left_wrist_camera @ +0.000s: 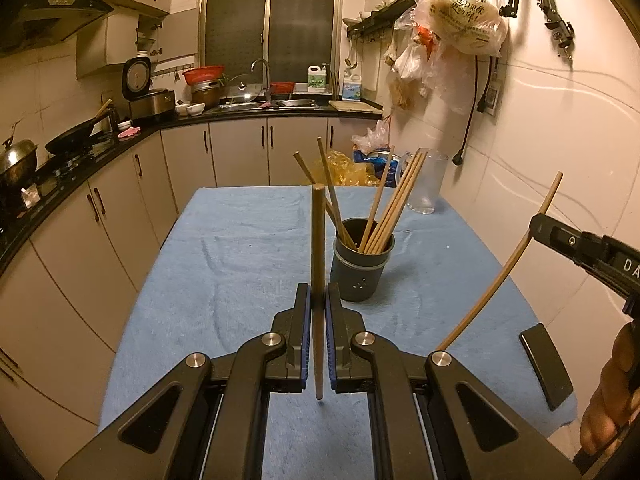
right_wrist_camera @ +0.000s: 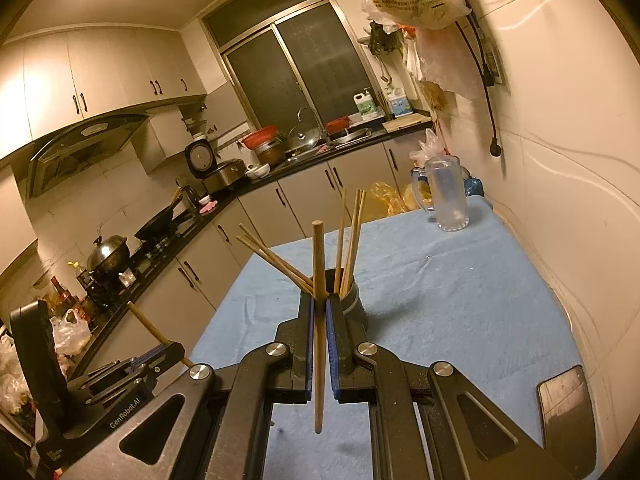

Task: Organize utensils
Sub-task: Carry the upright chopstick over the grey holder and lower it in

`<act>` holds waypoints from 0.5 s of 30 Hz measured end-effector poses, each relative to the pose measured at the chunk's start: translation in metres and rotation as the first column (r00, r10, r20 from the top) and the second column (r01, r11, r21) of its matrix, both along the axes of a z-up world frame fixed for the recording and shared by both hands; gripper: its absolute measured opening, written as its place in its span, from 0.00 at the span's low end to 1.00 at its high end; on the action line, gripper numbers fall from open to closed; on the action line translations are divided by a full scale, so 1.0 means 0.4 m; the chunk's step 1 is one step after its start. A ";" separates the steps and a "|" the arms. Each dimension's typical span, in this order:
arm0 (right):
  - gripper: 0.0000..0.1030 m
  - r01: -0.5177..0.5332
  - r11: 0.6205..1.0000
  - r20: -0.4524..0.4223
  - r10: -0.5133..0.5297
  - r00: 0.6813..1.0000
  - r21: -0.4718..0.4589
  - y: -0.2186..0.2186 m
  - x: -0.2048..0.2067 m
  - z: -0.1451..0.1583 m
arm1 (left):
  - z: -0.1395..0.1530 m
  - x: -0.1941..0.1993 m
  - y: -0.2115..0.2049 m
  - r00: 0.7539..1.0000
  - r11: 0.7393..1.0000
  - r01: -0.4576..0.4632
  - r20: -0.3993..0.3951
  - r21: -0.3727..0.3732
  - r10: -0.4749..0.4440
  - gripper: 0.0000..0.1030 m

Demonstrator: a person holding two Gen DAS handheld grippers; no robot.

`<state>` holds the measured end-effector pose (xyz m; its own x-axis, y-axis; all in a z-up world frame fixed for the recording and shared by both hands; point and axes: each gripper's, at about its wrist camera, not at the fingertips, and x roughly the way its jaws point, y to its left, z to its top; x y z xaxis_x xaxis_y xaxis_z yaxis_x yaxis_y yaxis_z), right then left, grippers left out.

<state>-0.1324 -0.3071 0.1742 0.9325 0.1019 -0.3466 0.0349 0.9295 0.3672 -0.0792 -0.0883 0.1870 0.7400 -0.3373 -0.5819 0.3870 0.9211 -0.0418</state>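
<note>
A dark holder cup (left_wrist_camera: 362, 266) stands on the blue-clothed desk (left_wrist_camera: 240, 248) and is taken as the landmark; several chopsticks (left_wrist_camera: 384, 208) are already stood in it, fanned outward against its rim. The left tool (left_wrist_camera: 318, 304) is seen clamped together on a single chopstick (left_wrist_camera: 318, 240), held upright between the blue pads, just beside the cup on its near left. The right tool (right_wrist_camera: 319, 312) is likewise clamped on a second chopstick (right_wrist_camera: 318, 280), held upright and lined up in front of the cup from the right wrist view. Neither held chopstick is yet inside the cup. A clear mug (left_wrist_camera: 426, 180) stands beyond the cup toward the wall, and a dark phone (left_wrist_camera: 546, 364) lies on the desk well to the cup's near right. The step in hand is judged to be the carrying of two chopsticks to the holder. The next move calls for each lower tip to be raised above the rim, brought over the opening, lowered among the standing chopsticks, and only then released; a collision with the fanned sticks or a tipped cup is the risk to be noted.
</note>
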 end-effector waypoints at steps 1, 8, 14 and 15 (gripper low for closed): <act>0.07 0.001 1.000 0.000 -0.001 1.000 -0.001 -0.001 0.004 0.002 | 0.001 0.005 0.000 1.000 1.000 -0.001 -0.001 0.000 0.001 0.06; 0.07 -0.003 1.000 -0.001 0.003 1.000 -0.012 0.005 0.024 0.009 | 0.004 0.023 0.007 1.000 1.000 -0.022 0.005 0.003 0.022 0.06; 0.07 -0.004 1.000 -0.003 0.004 1.000 -0.018 0.009 0.034 0.015 | -0.003 0.036 0.009 1.000 0.999 -0.030 0.004 0.012 0.030 0.06; 0.07 -0.003 1.000 -0.002 0.003 1.000 -0.019 0.010 0.034 0.015 | -0.003 0.037 0.009 1.000 0.999 -0.029 0.004 0.013 0.029 0.06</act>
<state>-0.1186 -0.3033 0.1804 0.9316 0.0981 -0.3501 0.0329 0.9363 0.3497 -0.0643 -0.0848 0.1856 0.7513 -0.3082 -0.5836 0.3605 0.9323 -0.0283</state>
